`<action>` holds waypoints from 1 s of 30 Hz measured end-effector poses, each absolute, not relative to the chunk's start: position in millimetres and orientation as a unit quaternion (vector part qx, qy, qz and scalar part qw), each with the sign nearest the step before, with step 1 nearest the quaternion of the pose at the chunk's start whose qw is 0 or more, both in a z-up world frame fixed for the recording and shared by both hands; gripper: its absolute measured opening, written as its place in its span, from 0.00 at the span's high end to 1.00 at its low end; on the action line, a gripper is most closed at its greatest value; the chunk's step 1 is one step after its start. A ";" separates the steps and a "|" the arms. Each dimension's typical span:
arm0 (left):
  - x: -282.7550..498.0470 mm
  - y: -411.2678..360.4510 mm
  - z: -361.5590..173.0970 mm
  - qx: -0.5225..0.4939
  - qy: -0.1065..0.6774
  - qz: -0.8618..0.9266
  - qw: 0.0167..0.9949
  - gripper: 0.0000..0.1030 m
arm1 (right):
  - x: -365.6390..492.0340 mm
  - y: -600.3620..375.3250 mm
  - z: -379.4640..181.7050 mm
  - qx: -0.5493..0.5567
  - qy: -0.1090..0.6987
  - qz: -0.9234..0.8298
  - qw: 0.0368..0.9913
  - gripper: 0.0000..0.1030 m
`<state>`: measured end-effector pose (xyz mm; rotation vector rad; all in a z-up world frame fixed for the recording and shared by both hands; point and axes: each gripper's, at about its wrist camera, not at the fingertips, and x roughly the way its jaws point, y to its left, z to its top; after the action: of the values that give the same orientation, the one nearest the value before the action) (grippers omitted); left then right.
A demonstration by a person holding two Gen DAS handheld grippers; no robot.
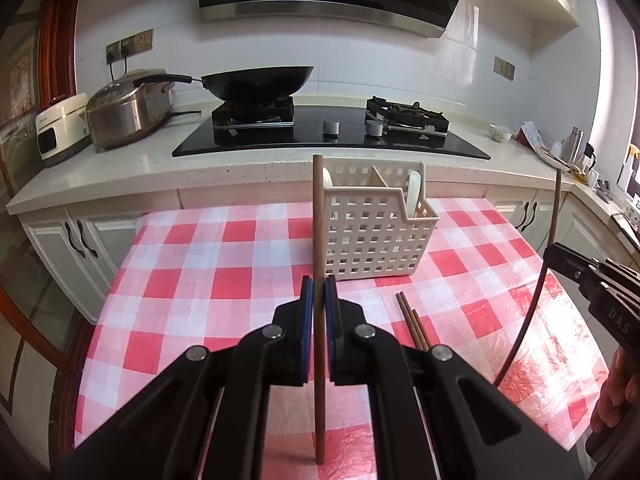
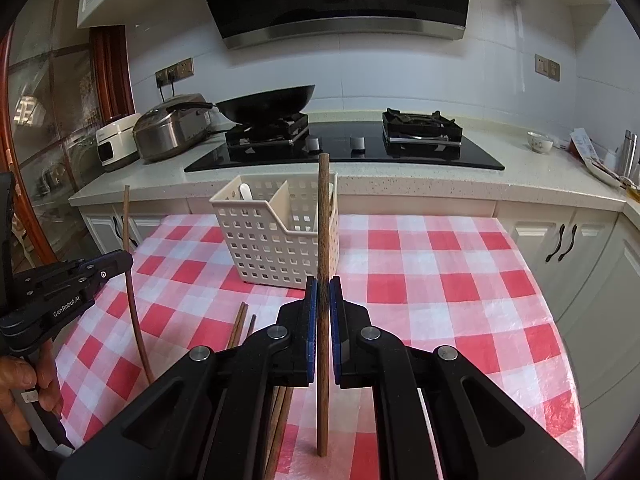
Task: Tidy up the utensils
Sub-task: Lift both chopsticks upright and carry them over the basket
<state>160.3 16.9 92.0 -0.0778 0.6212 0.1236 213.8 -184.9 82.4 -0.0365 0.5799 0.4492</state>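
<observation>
Above the checked tablecloth (image 1: 200,248), near the basket (image 1: 372,236), each hand-held gripper (image 1: 319,292) (image 2: 323,292) clamped on one upright chopstick (image 1: 318,220) (image 2: 323,220).

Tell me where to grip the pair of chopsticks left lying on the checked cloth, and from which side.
Take the pair of chopsticks near the far ends, which lie clear of the basket. They lie flat, side by side, so come from above with the jaws across both sticks. Both grippers already hold a chopstick, so empty one first.

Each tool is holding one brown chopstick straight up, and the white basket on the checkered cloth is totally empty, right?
Not quite. The white basket isn't empty: the left wrist view shows white utensils standing inside it. The rest is right: the left tool and right tool each hold one brown chopstick upright, and the basket stands on the checkered cloth.
</observation>
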 end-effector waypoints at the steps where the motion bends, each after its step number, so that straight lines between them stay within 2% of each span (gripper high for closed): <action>1: 159.7 16.6 92.5 -0.039 0.305 0.060 0.950 0.94 | 213.4 -184.7 83.2 -0.018 0.283 0.221 0.933 0.93; 18: 179.9 21.0 116.9 -0.049 0.291 0.046 0.954 0.94 | 226.6 -184.3 99.7 -0.021 0.277 0.224 0.934 0.93; 30: 236.5 9.5 216.8 -0.021 0.215 0.035 0.976 0.94 | 282.2 -163.5 176.5 -0.014 0.230 0.234 0.945 0.93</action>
<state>236.5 9.5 216.8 -0.0433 0.4331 0.0702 282.2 -163.5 176.5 -0.0282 0.4678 0.4762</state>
